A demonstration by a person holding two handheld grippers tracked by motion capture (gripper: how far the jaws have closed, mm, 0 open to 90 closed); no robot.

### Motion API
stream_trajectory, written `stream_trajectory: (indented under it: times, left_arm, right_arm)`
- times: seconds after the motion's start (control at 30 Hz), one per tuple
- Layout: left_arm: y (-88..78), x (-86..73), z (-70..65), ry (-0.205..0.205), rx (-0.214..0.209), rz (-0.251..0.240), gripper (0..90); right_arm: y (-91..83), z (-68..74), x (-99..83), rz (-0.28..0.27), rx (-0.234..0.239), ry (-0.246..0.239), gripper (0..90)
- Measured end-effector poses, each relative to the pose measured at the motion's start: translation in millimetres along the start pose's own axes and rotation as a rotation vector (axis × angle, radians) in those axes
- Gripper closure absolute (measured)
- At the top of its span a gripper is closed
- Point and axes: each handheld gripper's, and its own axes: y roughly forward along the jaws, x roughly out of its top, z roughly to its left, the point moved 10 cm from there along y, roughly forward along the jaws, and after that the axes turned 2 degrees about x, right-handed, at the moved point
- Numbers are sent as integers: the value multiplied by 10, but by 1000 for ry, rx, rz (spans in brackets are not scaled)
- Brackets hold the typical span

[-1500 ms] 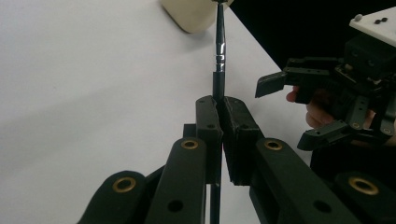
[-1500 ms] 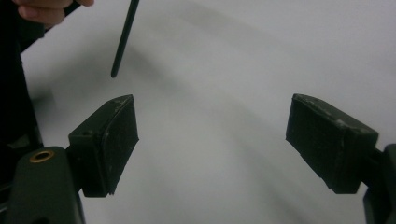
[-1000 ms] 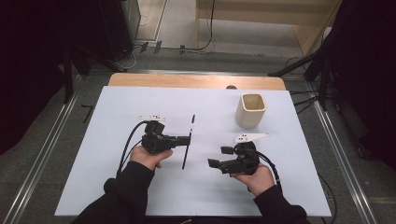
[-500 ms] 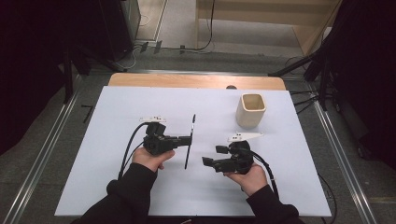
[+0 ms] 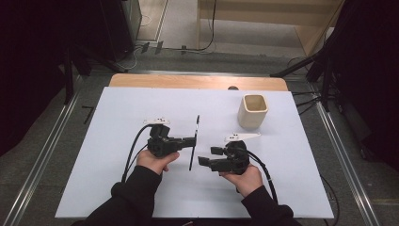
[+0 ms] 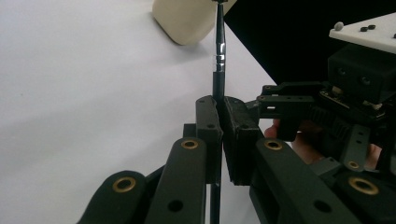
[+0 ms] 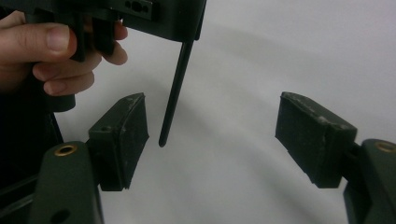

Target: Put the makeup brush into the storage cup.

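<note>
White table is lying under both of us. My left gripper is clamping the rod mid-length, presenting its end between my right gripper's wide-apart pads, likely for a handover; cup beyond.

We look for words, we find no letters, no numbers, no brand names, no signs we can read on any thing here.

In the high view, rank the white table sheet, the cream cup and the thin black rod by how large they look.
1. White table sheet, by far the largest.
2. Cream cup.
3. Thin black rod: longer than the cup is tall, but far slimmer, so it covers less area.
</note>
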Motion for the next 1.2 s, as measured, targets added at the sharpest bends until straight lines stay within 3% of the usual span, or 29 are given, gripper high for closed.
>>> stream_trajectory:
  times: [0.47, 0.77, 0.93, 1.2]
  left_arm:
    - [47, -4, -35, -2, 3, -22, 858]
    - [65, 5, -65, -12, 10, -56, 858]
    - [97, -17, -92, -9, 1, -50, 858]
    - [127, -32, -123, -14, -7, -51, 858]
  right_arm:
    - [145, 41, 10, -18, 15, 65, 346]
    - [148, 24, 54, -44, 24, 98, 523]
    - [158, 39, 61, -46, 46, 113, 630]
    - [186, 37, 60, -43, 65, 129, 723]
